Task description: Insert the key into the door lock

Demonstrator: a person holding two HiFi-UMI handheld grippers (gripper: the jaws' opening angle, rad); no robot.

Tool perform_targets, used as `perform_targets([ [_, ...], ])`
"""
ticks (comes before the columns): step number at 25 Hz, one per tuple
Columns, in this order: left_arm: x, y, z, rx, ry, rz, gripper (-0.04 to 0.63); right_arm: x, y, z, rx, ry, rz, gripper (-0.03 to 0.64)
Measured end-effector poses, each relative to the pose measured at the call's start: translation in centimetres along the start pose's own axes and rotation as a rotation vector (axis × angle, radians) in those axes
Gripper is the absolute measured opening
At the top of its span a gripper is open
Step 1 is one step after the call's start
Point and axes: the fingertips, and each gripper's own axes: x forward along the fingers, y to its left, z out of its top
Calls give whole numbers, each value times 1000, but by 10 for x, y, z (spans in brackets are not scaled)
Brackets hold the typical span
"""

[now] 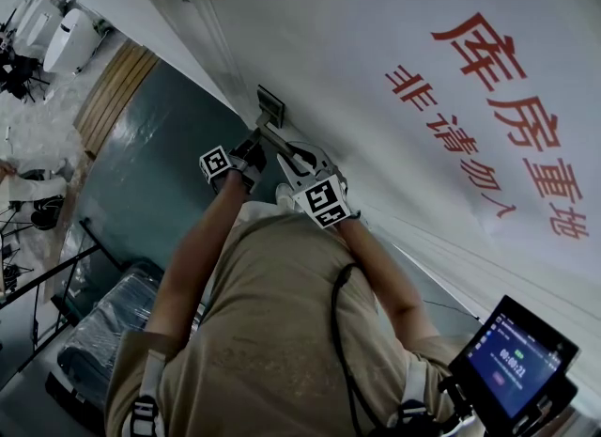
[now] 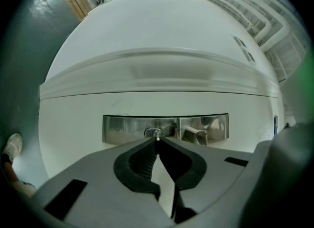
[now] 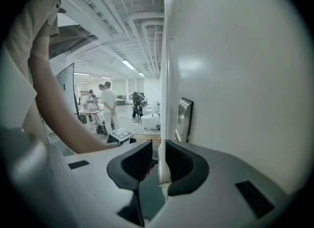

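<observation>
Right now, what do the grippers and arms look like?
Both the left gripper and right gripper have grey moulded bodies with black ribbed pads. Each carries a cube of black-and-white square markers. The person wears a short-sleeved tan shirt crossed by a black cable.

- The white door [image 2: 157,50] in front of me carries a steel lock plate [image 2: 122,128], fixed flat on its face.
- That plate holds the keyhole [image 2: 153,133] and, just beside it, a handle [image 2: 195,134].
- Under me, the dark green floor [image 1: 150,172] bears a strip of wooden boards [image 1: 113,92].
</observation>
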Motion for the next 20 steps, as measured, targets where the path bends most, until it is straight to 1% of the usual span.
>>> perform_targets([
  [2,1,-1,0,-36,-5,-21,34,0,0,0,0,0,0,91],
  [4,2,-1,0,-47,-1,-33,34,-1,1,0,-2,-1,0,91],
  [11,2,0,0,-9,16,-21,34,-3,0,-1,-7,5,-3,91],
  [17,2,-1,1,1,23,-14,34,-3,1,-1,-7,4,-1,91],
  [20,2,-1,0,24,31,-6,34,-4,2,-2,-5,6,0,91],
])
